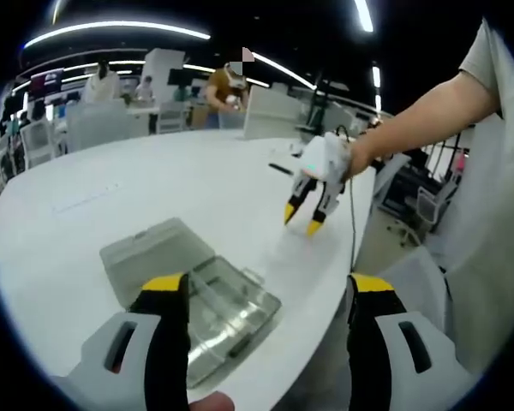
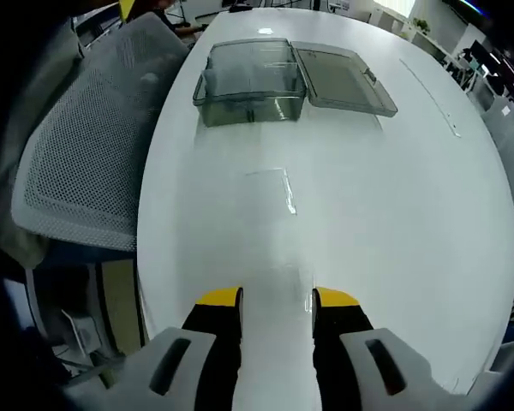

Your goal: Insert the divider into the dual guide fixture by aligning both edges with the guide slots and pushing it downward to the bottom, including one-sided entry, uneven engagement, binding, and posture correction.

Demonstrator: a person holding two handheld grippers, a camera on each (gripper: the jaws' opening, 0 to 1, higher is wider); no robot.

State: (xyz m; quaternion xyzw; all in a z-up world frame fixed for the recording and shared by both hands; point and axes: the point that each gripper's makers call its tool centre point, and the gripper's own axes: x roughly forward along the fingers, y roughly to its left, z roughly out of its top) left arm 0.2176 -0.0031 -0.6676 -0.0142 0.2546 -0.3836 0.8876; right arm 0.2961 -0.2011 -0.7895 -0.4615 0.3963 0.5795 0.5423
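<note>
A clear plastic box (image 2: 250, 81), the guide fixture, stands on the white table (image 2: 394, 223) with its hinged lid (image 2: 343, 77) laid open beside it. A thin transparent divider (image 2: 270, 190) lies flat on the table between that box and my right gripper (image 2: 277, 300), which is open and holds nothing. In the left gripper view the same box (image 1: 214, 312) sits just beyond my left gripper (image 1: 269, 291), whose jaws are wide open and hold nothing. Farther across the table, the right gripper (image 1: 301, 220) hovers above the surface in a person's hand, tips apart.
A grey mesh office chair (image 2: 77, 163) stands against the table's edge beside the box. The person's sleeve and arm (image 1: 463, 111) fill the right of the left gripper view. Desks, chairs and people (image 1: 223, 90) are far behind the table.
</note>
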